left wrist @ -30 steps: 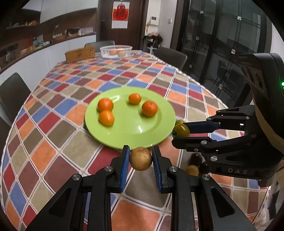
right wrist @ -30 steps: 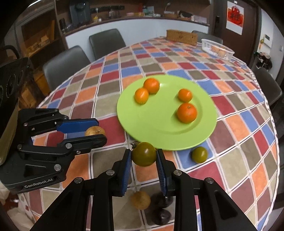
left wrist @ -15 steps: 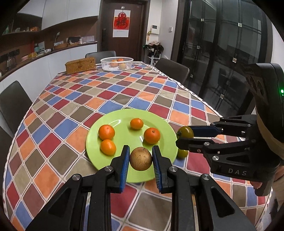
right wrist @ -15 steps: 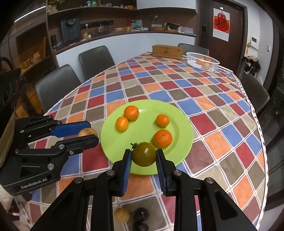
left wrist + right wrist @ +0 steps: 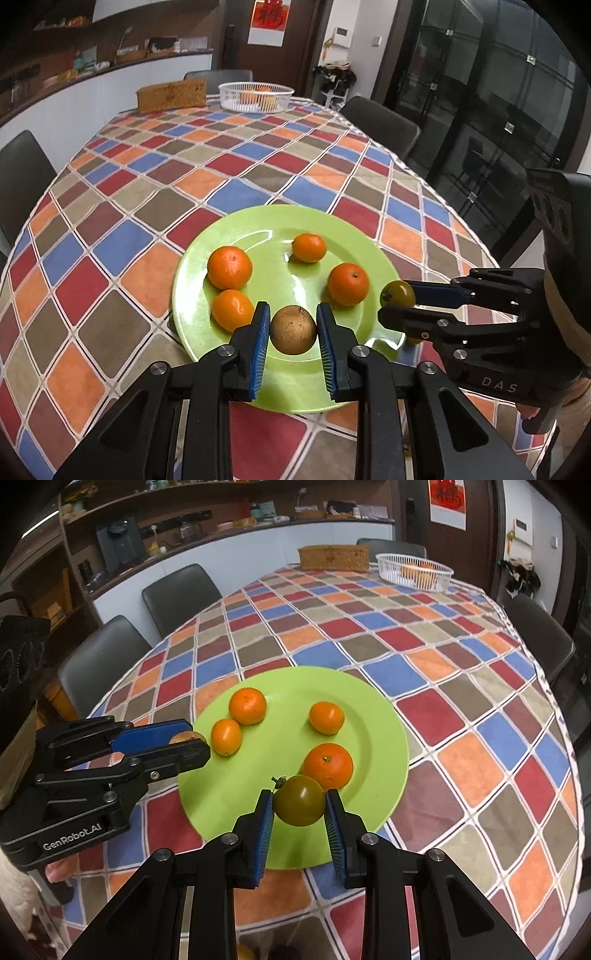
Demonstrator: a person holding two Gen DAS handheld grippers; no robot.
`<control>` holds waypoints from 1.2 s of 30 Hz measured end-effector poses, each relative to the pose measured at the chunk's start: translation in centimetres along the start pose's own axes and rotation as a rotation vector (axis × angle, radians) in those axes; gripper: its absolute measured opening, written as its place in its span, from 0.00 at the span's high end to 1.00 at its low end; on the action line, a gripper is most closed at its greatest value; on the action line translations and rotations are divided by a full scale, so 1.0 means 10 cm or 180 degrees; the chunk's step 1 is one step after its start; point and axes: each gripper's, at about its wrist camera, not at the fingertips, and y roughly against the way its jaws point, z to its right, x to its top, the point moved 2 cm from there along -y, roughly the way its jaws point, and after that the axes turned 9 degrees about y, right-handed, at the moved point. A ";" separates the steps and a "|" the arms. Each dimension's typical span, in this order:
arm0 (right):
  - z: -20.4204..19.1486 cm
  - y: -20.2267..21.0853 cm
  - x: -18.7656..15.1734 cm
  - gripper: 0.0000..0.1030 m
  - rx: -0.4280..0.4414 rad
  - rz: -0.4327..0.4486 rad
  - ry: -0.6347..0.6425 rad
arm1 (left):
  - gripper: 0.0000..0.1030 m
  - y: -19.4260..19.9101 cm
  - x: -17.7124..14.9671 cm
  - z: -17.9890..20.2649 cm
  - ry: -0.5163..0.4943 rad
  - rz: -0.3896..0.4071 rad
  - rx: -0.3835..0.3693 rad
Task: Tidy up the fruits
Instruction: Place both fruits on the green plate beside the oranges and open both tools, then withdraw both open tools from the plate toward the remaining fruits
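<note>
A home dining room: checkered-cloth table (image 5: 221, 155), dark chairs (image 5: 181, 594), kitchen counter (image 5: 258, 531) behind.

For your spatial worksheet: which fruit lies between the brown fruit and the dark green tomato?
One orange sits between the brown fruit and the green tomato, seen in the left wrist view.

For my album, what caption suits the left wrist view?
Left tool holds a brown fruit over the plate of oranges.

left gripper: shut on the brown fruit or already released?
Shut on it. The left gripper has both blue jaws pressed against the brown fruit, which hangs above the green plate in the left wrist view.
</note>
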 end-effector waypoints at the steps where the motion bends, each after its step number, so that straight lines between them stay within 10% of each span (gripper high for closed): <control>1: 0.01 -0.02 0.01 0.72 0.0001 -0.0009 -0.0004 | 0.75 -0.02 0.00 -0.01 0.0006 -0.0008 0.0011; 17: -0.05 -0.12 0.13 0.71 -0.0063 -0.0045 0.0060 | 0.71 -0.11 0.06 -0.09 0.0019 -0.0081 0.0076; 36: -0.31 0.85 -0.15 0.57 -0.0443 0.0518 0.0336 | 0.49 0.90 -0.28 0.43 -0.0510 0.0660 0.0273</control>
